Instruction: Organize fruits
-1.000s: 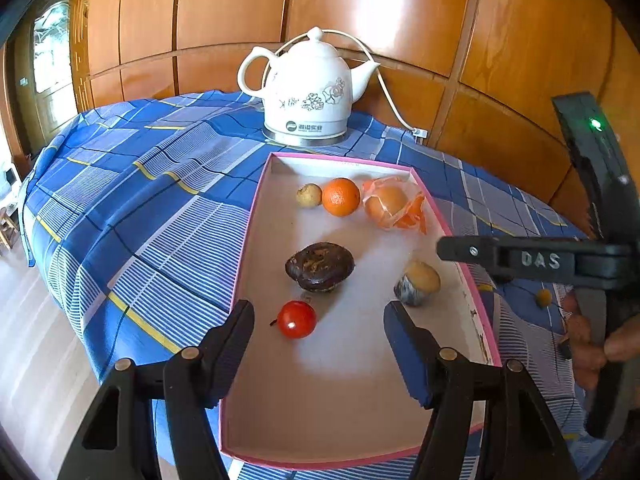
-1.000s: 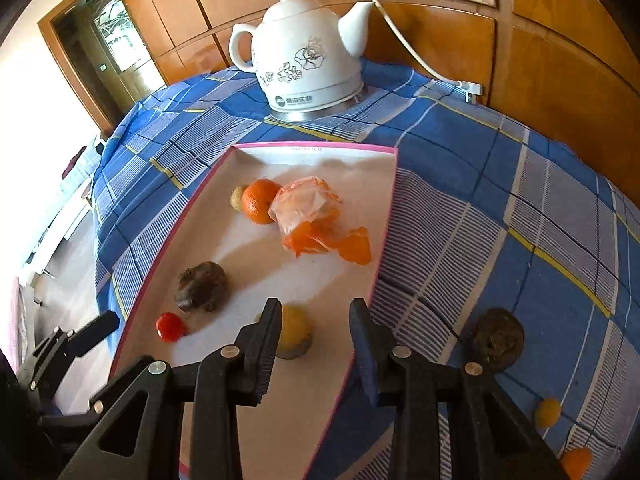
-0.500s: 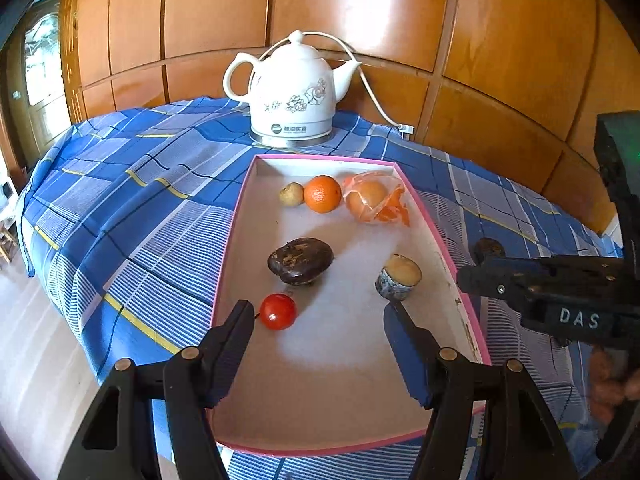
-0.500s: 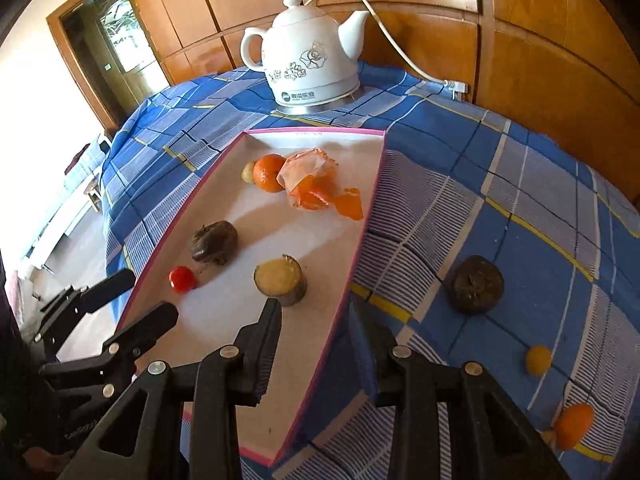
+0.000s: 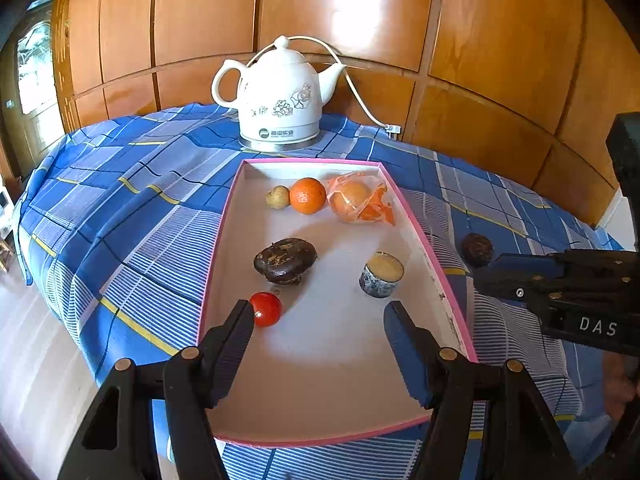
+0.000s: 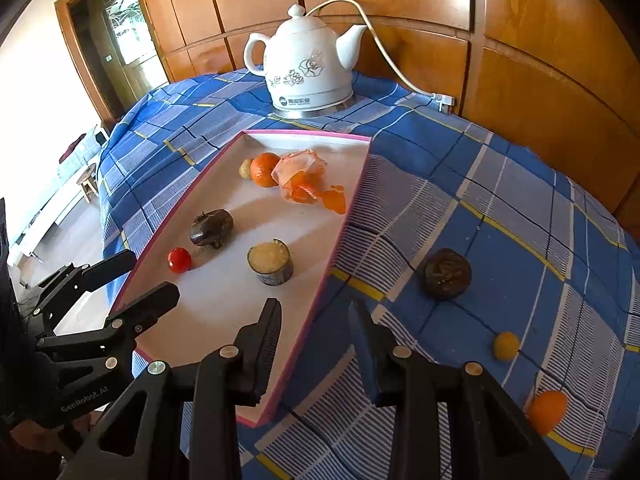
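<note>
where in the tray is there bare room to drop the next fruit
The near half of the tray is bare, from the red tomato and the cut piece down to the near rim. A smaller gap lies mid-tray right of the dark fruit. The far end is crowded: orange, small fruit, bagged fruit.
</note>
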